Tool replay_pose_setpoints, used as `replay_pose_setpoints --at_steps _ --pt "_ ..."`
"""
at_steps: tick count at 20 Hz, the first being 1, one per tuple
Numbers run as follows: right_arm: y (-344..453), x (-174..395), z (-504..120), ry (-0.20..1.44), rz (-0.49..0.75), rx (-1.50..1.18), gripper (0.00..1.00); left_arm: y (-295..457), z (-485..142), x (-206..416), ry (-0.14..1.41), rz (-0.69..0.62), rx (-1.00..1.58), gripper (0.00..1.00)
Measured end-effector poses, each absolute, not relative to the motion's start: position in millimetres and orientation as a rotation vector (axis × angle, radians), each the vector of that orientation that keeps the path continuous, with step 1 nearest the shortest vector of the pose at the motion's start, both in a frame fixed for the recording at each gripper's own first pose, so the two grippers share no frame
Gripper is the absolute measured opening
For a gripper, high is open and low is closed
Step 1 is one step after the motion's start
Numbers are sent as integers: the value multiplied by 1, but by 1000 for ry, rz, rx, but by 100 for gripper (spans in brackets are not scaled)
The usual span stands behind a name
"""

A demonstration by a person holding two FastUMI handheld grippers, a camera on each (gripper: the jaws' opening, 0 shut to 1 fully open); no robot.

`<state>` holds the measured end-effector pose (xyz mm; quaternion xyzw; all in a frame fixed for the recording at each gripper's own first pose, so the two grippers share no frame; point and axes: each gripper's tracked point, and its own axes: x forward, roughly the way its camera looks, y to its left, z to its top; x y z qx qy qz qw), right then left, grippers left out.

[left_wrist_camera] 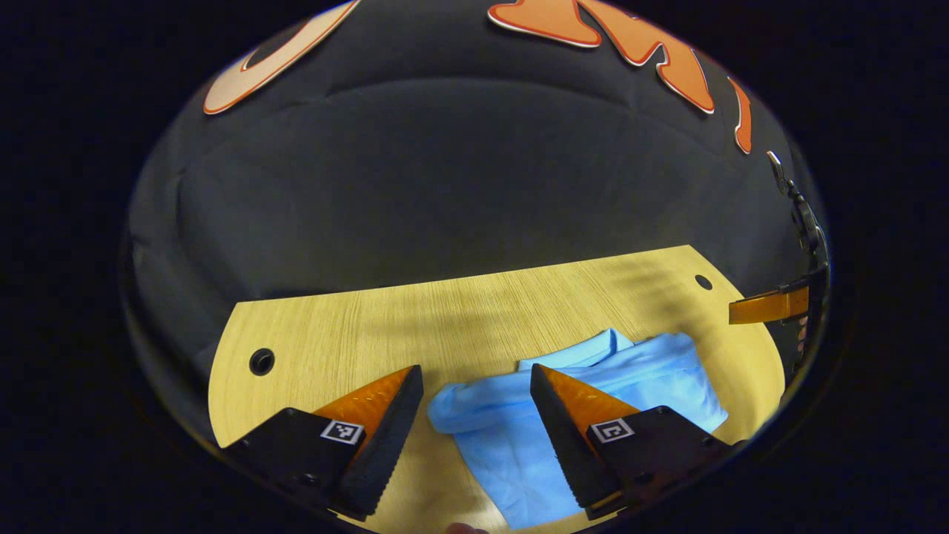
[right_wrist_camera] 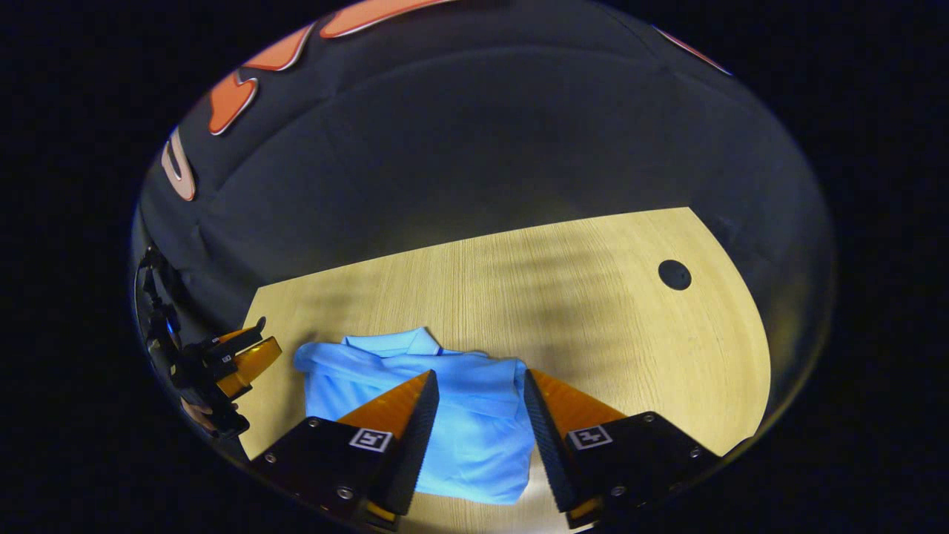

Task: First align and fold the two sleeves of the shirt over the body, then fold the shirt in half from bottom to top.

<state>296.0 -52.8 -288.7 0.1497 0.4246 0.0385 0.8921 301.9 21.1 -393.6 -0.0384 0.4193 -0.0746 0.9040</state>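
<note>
I see both grippers hovering with jaws released, grasping nothing. The light blue shirt [left_wrist_camera: 511, 437] lies on the counter [left_wrist_camera: 445, 319] ahead of the left gripper [left_wrist_camera: 474, 415], and just ahead of the right gripper [right_wrist_camera: 480, 423], collar farthest away.

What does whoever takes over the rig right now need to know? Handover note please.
Left gripper: open, holding nothing, above the shirt's left edge.
Right gripper: open, holding nothing, above the shirt's right part.
Shirt: light blue, lying on the wooden table, collar toward the booth wall, body narrow, so the sleeves look folded in, though I can't confirm they are aligned.
Left: bottom-to-top fold; the hem seems to lie nearest the grippers, not yet lifted.
</note>
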Motion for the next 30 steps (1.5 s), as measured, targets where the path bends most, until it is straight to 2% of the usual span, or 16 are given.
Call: replay_pose_setpoints --at_steps 1,4,8,14,18,21,25,30 --pt "-51 288 -284 877 78 318 81 23 -383 295 850 -142 -95 97" --pt "-42 254 -281 884 99 335 88 27 -357 266 811 -104 -114 98" --pt "-46 215 -264 821 110 271 88 27 -324 220 757 -79 -88 98" --pt "-50 168 -204 628 131 208 89 11 -257 161 642 -68 -77 98" --pt "-39 133 -205 560 147 219 88 -8 -213 117 488 -76 -91 98" --pt "-41 100 -188 435 169 212 89 -16 -186 89 394 -53 -14 97" --pt "-44 76 -154 234 159 105 96 -33 -181 36 379 -20 -31 97" --pt "-46 37 -126 110 173 67 97 -49 -143 -4 300 11 -105 98"
